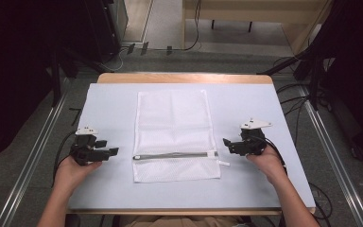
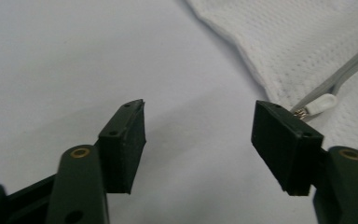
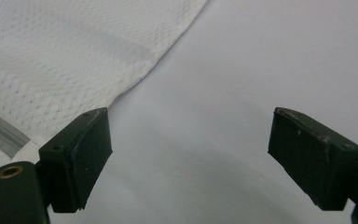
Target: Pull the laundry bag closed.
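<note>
You have one white mesh bag (image 1: 175, 135) with one grey zipper (image 1: 172, 155) on one counter (image 1: 108, 101), and two claws: left claw (image 1: 114, 151) at nine o'clock, right claw (image 1: 226, 142) at three.

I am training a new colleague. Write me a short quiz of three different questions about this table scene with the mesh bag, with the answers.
1. True or false: the left gripper is closed on the white mesh bag.
2. Multiple choice: where does the grey zipper run? A) across the bag near the person's side B) along the far edge C) down the left edge.
3. Fill in: the bag lies flat on the pale ___ mat, between both grippers.

Key:
1. False; its jaws stand open over bare mat, apart from the bag, like the right gripper.
2. A.
3. Blue.
</note>
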Available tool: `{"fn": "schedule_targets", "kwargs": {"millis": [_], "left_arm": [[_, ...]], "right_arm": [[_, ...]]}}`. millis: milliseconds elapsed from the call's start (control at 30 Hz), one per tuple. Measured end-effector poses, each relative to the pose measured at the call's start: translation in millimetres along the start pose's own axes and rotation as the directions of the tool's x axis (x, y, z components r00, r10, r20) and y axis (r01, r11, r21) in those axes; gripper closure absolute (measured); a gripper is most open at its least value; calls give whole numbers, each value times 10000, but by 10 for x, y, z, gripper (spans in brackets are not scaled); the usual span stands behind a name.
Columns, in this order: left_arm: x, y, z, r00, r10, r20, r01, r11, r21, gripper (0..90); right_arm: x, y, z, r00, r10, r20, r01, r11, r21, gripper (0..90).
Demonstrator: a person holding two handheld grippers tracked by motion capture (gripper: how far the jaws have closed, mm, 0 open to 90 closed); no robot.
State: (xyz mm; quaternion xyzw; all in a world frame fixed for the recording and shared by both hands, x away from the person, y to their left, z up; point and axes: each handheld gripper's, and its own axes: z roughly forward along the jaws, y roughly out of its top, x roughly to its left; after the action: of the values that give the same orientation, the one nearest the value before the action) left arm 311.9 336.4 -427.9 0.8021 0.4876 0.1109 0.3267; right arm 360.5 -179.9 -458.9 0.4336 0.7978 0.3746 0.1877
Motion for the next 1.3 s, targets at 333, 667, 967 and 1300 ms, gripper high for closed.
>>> {"fn": "schedule_targets", "kwargs": {"millis": [333,667,967,1300], "left_arm": [[-2,45,13,9975,-418,565,420,9991,-22,512],[31,91,79,9921,-817,954,797,9965,245,447],[48,94,82,9924,-841,903,838,9965,77,396],[43,114,66,9892,-913,1145,915,9958,39,384]], "right_arm": [[52,13,-26,9989,-132,-446,155,9986,514,143],[80,5,-55,9984,-9,-572,35,9990,454,215],[83,-11,-56,9980,53,-636,-21,9988,493,219],[75,-22,-58,9975,70,-702,-24,9979,651,261]]}}
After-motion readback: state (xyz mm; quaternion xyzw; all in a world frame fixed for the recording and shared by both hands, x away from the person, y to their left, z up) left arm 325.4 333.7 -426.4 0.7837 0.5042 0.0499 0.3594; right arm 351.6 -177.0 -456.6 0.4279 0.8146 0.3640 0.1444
